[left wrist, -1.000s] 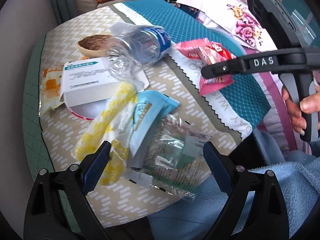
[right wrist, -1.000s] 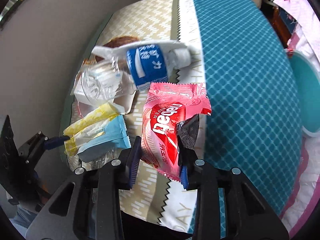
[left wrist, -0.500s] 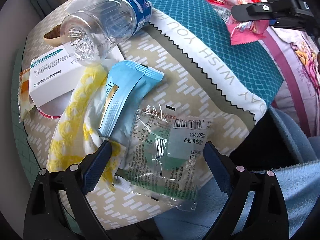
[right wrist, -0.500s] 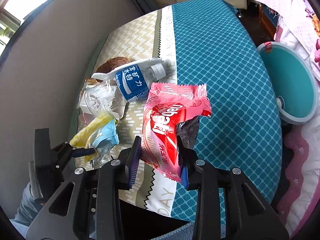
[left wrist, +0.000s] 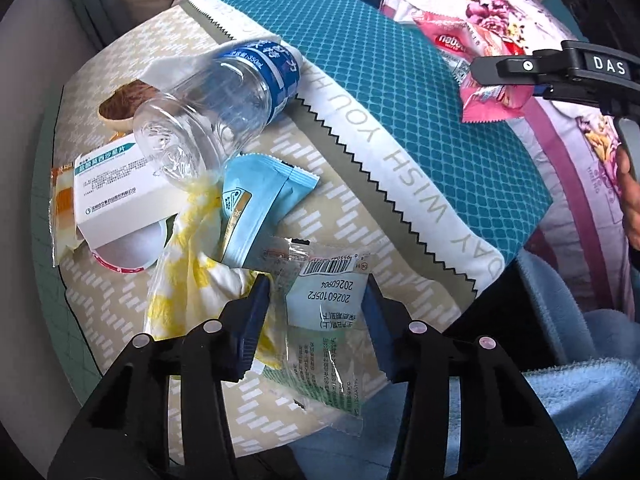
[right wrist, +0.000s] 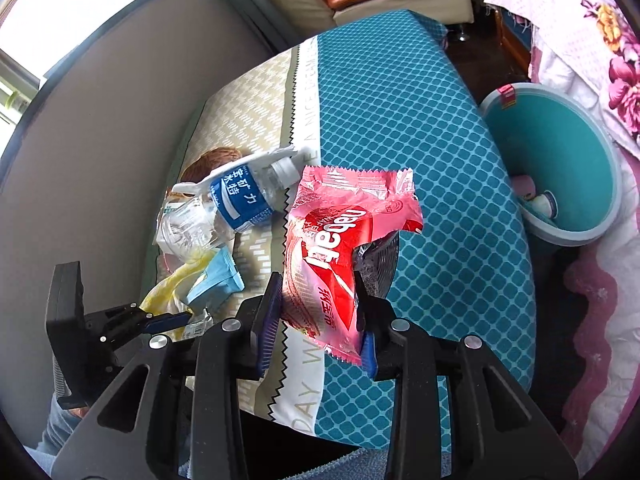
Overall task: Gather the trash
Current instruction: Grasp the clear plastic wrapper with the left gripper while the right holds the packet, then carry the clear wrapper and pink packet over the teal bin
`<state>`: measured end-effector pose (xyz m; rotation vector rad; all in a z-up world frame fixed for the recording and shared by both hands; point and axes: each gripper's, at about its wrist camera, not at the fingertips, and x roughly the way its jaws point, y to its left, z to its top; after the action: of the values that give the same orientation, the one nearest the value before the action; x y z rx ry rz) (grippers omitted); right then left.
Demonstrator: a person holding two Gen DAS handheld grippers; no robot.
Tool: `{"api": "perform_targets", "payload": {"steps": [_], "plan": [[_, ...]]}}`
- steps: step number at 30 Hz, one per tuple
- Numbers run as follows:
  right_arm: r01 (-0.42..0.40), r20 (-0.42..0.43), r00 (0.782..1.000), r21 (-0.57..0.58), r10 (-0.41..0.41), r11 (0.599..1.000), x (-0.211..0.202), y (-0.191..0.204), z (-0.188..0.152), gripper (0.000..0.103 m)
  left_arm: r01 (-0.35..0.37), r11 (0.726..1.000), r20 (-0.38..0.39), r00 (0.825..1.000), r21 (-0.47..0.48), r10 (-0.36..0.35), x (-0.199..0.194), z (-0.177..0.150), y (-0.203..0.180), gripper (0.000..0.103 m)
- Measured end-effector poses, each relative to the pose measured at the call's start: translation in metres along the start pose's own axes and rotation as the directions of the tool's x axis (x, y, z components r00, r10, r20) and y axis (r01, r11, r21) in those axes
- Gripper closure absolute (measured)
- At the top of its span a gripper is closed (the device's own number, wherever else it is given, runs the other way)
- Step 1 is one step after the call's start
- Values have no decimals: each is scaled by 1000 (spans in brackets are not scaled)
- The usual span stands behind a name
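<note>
Closing in on the clear wrapper (left wrist: 320,320) w/ the left gripper (left wrist: 318,304) while the right gripper (right wrist: 318,304) carried the pink wafer wrapper (right wrist: 340,248) off the table.

Vs 1 s ago, left jaws had narrowed from wide open to partly closed, pads flanking the clear barcode wrapper at the near table edge; contact looked close but can't tell if it was truly pinched yet. Right jaws were clamped on the pink wrapper, which hung above the teal cloth (right wrist: 400,128); since the earlier frames the view had pulled back & the teal bin (right wrist: 560,152) beside the table came into sight, prob. the drop spot. Left on the table: bottle (left wrist: 224,100), blue packet (left wrist: 256,200), yellow wrapper (left wrist: 192,256), white box (left wrist: 116,196). So 1 piece was in hand, 1 nearly grabbed, several to go.
</note>
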<state>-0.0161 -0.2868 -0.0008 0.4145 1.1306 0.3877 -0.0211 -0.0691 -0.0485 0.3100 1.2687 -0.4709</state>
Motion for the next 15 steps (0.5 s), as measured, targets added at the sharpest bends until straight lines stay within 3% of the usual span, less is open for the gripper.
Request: {"api": "perform_targets", "payload": {"steps": [4, 6, 11, 15], "plan": [[-2, -6, 1000, 22, 2, 1000, 1, -8, 1, 71, -14, 1000, -35, 999, 2, 14, 10, -6, 4, 48], [-7, -6, 1000, 30, 7, 1000, 0, -11, 0, 71, -34, 999, -75, 997, 7, 34, 15, -10, 4, 34], [-13, -14, 1000, 47, 14, 999, 5, -19, -1, 71, -72, 997, -113, 991, -28, 68, 27, -23, 15, 23], [-16, -9, 1000, 44, 17, 999, 6, -18, -2, 71, -71, 996, -109, 992, -57, 64, 33, -25, 20, 26]]}}
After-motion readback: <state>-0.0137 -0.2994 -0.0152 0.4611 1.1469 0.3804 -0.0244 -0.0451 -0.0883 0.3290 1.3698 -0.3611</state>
